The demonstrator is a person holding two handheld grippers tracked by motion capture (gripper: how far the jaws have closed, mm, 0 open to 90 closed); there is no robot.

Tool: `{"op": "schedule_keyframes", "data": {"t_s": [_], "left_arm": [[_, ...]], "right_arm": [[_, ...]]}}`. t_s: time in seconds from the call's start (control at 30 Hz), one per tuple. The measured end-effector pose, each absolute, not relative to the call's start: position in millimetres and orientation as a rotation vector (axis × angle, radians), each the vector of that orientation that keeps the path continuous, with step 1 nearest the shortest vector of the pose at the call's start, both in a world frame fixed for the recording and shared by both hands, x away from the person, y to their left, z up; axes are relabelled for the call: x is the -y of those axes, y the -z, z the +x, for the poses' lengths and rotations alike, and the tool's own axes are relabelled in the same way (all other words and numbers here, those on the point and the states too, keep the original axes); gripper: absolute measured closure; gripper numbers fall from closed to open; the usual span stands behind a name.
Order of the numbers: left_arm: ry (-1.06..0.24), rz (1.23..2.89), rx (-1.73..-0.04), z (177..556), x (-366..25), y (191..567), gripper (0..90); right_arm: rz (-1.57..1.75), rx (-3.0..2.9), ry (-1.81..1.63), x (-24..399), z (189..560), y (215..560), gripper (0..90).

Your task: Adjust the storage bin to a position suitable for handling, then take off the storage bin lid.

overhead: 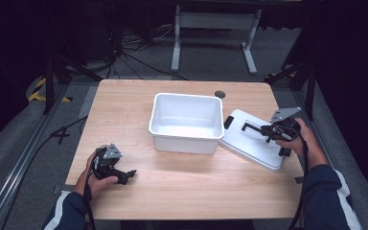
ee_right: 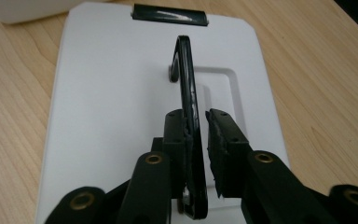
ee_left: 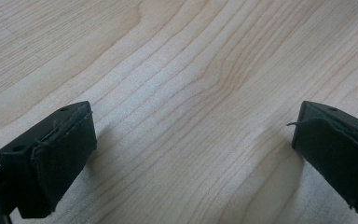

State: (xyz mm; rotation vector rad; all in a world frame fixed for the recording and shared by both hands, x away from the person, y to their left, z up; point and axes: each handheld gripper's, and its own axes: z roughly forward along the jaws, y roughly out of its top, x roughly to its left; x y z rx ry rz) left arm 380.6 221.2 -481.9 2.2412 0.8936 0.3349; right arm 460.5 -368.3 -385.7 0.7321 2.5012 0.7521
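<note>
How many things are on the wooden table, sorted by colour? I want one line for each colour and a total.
White: 2, the open box and the lid beside it, with its black handle.
Black: 2, the left tool and the right tool.
Total: 4

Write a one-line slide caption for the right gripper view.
Right gripper straddles the raised black handle of the white lid lying on the wooden table.
</note>
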Motion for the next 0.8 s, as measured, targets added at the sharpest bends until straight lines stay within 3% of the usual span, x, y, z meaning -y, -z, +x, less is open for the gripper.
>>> {"op": "schedule_keyframes", "data": {"t_s": [0.8], "left_arm": [[-0.324, 2.241, -0.891, 381.2, -220.7, 482.0, 0.1]], "right_arm": [[0.784, -2.409, -0.869, 359.5, 435.6, 362.1, 53.3]]}}
